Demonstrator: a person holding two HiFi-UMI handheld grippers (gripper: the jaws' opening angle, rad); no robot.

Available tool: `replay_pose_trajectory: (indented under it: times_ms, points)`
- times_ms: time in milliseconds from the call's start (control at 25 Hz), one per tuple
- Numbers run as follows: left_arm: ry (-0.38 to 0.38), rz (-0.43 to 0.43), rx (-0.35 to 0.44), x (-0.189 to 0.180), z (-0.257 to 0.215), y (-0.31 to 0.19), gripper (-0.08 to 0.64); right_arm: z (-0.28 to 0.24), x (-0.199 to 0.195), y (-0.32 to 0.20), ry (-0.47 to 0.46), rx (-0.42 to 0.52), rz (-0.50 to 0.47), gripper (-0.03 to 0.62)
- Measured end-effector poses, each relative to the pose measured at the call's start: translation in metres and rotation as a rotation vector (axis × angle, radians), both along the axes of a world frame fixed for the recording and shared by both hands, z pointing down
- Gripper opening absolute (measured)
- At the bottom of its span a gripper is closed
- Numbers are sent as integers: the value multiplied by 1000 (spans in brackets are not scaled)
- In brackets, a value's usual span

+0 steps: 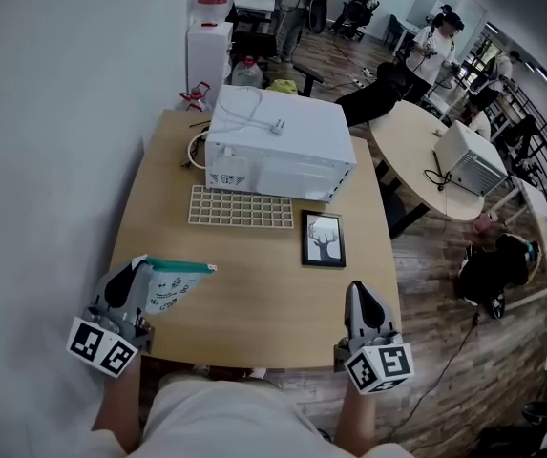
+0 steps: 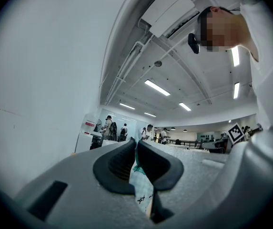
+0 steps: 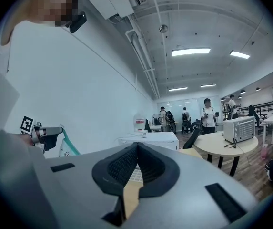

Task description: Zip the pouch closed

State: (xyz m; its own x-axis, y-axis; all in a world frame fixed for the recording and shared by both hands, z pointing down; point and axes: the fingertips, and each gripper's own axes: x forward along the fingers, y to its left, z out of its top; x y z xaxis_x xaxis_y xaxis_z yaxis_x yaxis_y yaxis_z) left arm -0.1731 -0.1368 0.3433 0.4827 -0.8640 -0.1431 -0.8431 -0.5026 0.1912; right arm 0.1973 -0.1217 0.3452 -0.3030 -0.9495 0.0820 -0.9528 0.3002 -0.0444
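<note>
A white pouch (image 1: pixel 173 287) with dark print and a teal zip edge hangs over the near left of the wooden table (image 1: pixel 254 303). My left gripper (image 1: pixel 137 273) is shut on its left end. In the left gripper view the pouch (image 2: pixel 142 190) is pinched between the pads, a strip of it showing below the tips of the left gripper (image 2: pixel 136 147). My right gripper (image 1: pixel 359 294) sits at the near right of the table, shut with nothing between its jaws. From the right gripper (image 3: pixel 136 149), the pouch (image 3: pixel 67 147) shows at the far left.
A white microwave (image 1: pixel 278 146) with a coiled cable stands at the back of the table. Before it lie a cream grid tray (image 1: pixel 241 208) and a black picture frame (image 1: pixel 323 239). A wall runs along the left. A round table (image 1: pixel 426 160) and people stand beyond.
</note>
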Motion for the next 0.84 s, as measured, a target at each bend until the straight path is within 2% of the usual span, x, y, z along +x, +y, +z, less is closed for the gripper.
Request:
replay_pose_trajectory:
  times_ms: [840]
  points:
    - [40,23,-2,11,-5,1,26,3,-14,1,27,-9,-54,0]
